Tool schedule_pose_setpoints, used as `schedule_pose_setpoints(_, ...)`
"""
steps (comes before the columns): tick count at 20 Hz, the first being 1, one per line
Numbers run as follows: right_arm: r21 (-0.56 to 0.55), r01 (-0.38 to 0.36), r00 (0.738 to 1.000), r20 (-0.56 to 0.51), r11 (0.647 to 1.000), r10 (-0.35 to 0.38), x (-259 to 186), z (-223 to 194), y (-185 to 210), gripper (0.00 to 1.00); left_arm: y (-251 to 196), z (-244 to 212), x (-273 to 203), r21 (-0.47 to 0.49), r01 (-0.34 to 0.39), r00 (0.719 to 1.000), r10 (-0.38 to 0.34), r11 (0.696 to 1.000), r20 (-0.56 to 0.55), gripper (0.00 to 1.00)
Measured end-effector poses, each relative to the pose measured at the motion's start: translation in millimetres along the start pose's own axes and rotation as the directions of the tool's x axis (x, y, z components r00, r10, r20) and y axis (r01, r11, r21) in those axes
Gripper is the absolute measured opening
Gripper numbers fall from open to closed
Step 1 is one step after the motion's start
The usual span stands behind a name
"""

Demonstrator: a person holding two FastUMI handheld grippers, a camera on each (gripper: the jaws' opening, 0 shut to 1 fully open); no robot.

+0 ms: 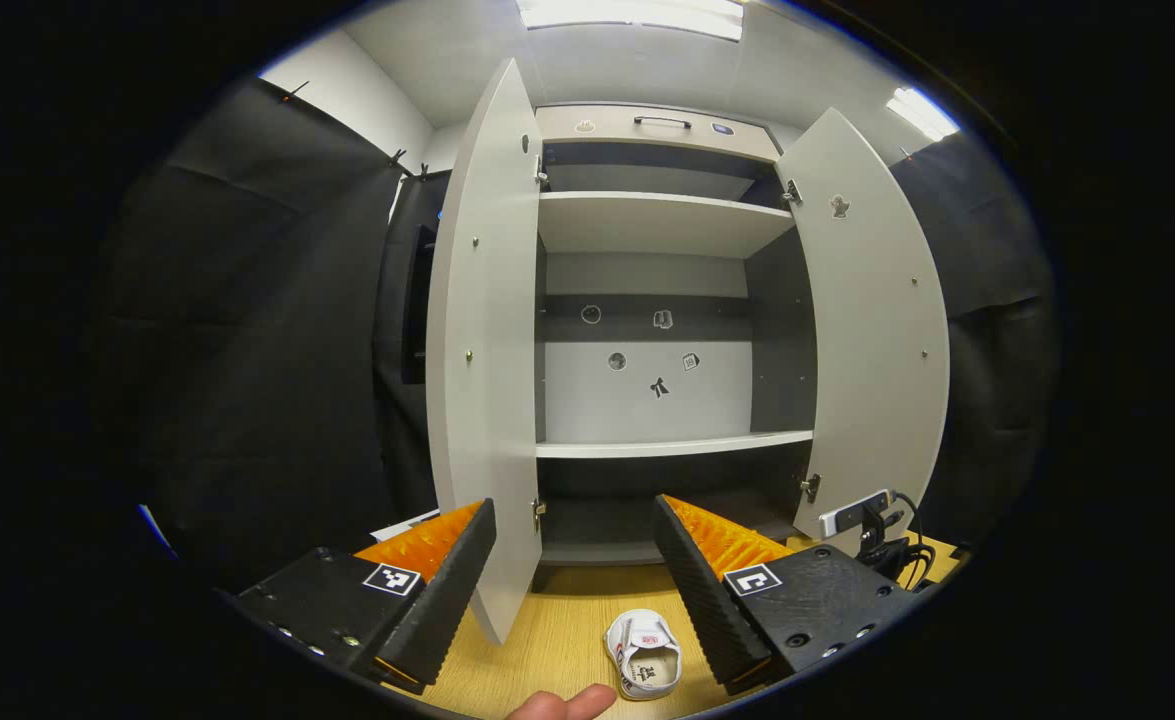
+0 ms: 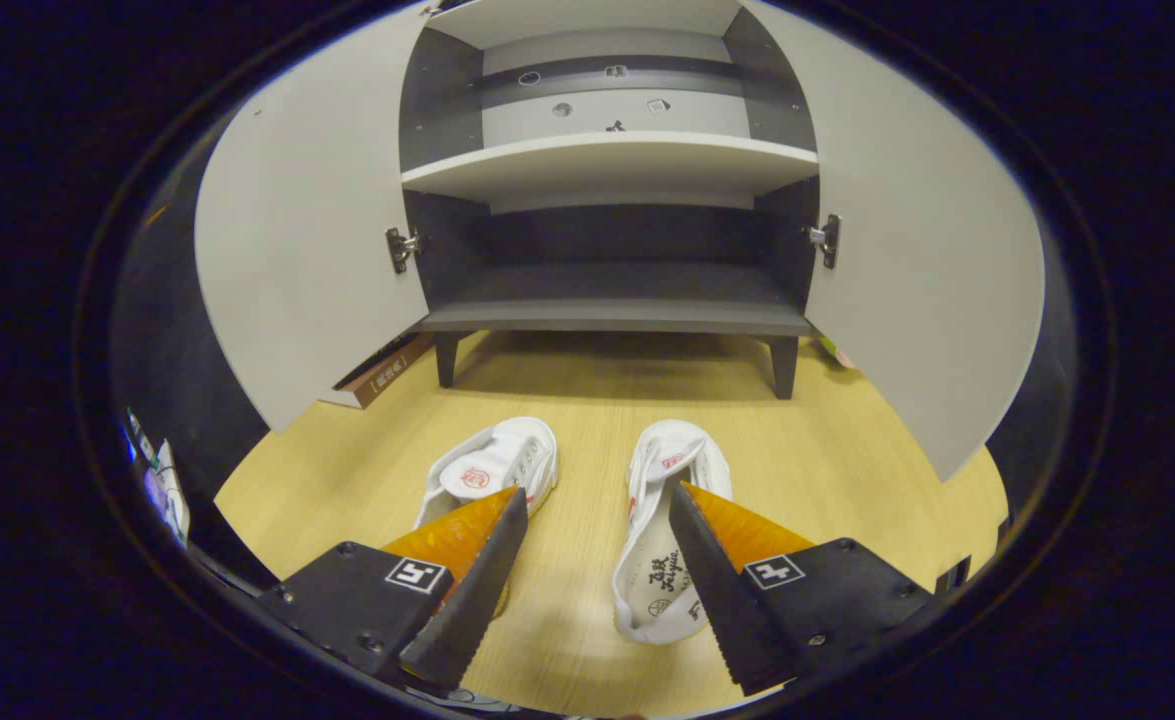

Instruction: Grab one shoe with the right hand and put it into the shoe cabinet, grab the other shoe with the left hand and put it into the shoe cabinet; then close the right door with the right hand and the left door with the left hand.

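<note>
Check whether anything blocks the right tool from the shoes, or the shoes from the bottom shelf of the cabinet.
Nothing visible does. The right tool hangs open over bare wooden floor, with the right shoe and left shoe just ahead. Both cabinet doors stand wide open, and the bottom shelf looks unoccupied.

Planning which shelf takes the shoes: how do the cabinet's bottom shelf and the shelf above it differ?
The bottom shelf is dark grey, while the middle shelf is pale, near white. The bottom shelf sits nearest the wooden floor, just above the cabinet's short legs; the middle shelf sits higher. The back wall over the middle shelf carries small stickers; the one over the bottom shelf looks plain and dark. Both are bare, with both doors open.
</note>
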State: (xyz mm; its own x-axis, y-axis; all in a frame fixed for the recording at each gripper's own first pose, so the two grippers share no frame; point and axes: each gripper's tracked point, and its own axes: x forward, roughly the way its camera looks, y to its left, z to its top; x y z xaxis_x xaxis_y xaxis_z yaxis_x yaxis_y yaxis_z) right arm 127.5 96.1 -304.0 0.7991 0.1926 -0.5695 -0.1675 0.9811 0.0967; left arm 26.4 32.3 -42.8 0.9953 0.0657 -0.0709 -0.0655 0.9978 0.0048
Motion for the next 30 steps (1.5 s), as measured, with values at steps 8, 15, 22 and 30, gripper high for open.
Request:
schedule_pose_setpoints(8, 0.048, 0.032, 0.995, -0.094, 0.998, -0.027, 49.9, -22.4, -14.2, 0.82, 9.4, -14.4, 8.2, -0.024, -0.010, 0.999, 0.009, 1.000, -0.032, 0.94)
schedule_pose_setpoints(15, 0.033, 0.093, 0.989, -0.122, 0.995, -0.089, 78.3, -30.8, -30.7, 0.41, 10.5, -25.7, 11.6, -0.037, -0.010, 0.998, 0.007, 0.999, -0.058, 0.95)
schedule_pose_setpoints(22, -0.049, 0.088, 0.992, -0.083, 0.995, -0.092, 82.9, -34.2, -34.2, 0.05, 14.9, -29.9, 12.8, -0.036, -0.021, 0.998, 0.018, 0.999, -0.063, 0.95)
schedule_pose_setpoints(30, -0.126, 0.095, 0.994, 0.066, 0.988, -0.087, 35.4, 4.0, -39.4, 0.03, 7.5, -27.4, 11.7, -0.043, -0.013, 0.999, 0.011, 0.999, -0.039, 0.95)
